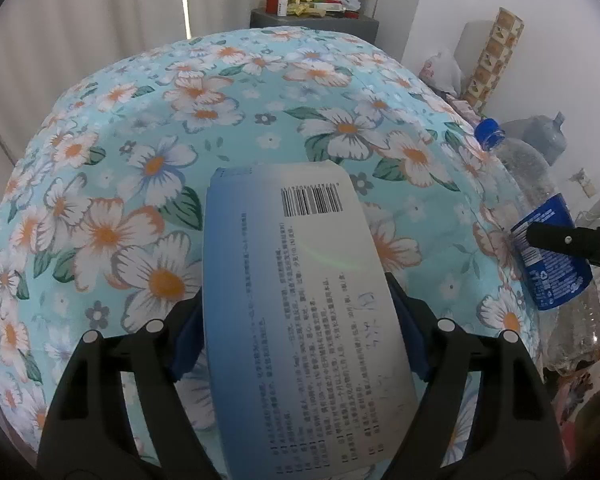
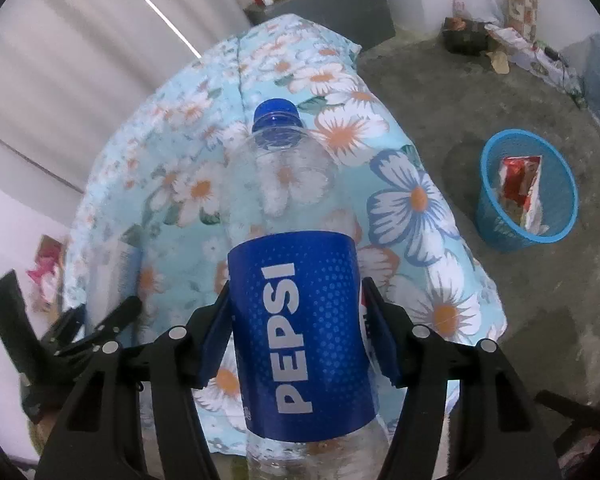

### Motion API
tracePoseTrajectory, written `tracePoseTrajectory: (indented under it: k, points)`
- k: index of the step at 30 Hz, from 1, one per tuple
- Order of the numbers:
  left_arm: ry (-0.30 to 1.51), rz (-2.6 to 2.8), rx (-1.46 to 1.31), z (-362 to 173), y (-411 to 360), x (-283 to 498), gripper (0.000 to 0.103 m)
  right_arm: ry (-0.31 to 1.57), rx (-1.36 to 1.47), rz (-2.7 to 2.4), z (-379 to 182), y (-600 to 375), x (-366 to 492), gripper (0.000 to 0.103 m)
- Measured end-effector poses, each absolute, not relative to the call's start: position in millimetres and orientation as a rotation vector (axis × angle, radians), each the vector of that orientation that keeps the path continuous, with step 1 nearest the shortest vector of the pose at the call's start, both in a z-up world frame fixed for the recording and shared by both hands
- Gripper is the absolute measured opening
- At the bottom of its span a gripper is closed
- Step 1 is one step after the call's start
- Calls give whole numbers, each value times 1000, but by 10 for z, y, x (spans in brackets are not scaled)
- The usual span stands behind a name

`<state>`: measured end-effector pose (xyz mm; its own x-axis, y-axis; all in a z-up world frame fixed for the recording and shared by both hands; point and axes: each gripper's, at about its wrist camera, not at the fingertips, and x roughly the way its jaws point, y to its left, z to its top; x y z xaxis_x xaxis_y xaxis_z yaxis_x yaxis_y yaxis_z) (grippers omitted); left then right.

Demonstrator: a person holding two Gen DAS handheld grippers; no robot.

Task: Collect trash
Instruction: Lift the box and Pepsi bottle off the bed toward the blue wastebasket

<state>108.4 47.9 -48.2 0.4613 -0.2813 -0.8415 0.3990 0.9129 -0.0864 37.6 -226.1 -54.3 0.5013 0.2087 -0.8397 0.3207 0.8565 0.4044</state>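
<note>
A white and blue medicine box (image 1: 300, 248) with a barcode and printed text sits between the blue pads of my left gripper (image 1: 296, 312), which is shut on its two sides above the flowered bedspread (image 1: 152, 168). An empty clear Pepsi bottle (image 2: 296, 208) with a blue cap and blue label is clamped at its label by my right gripper (image 2: 296, 300). In the left wrist view the same bottle (image 1: 548, 256) shows at the right edge. A blue mesh trash basket (image 2: 496, 220) stands on the floor to the right of the bed and holds a red and white wrapper.
The bed takes up most of both views. A grey cabinet (image 1: 312, 22) with a red jar and small packets stands behind it. Bags, boxes and a large water jug (image 1: 548, 136) line the far right wall. Bare concrete floor (image 2: 440, 92) lies around the basket.
</note>
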Motion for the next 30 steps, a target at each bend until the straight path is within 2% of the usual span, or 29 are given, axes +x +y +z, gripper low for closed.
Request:
tracePoseTrajectory:
  k: [30]
  points:
    - [935, -450, 159, -118, 135, 1029, 72, 906, 787, 60, -427, -2651, 84, 58]
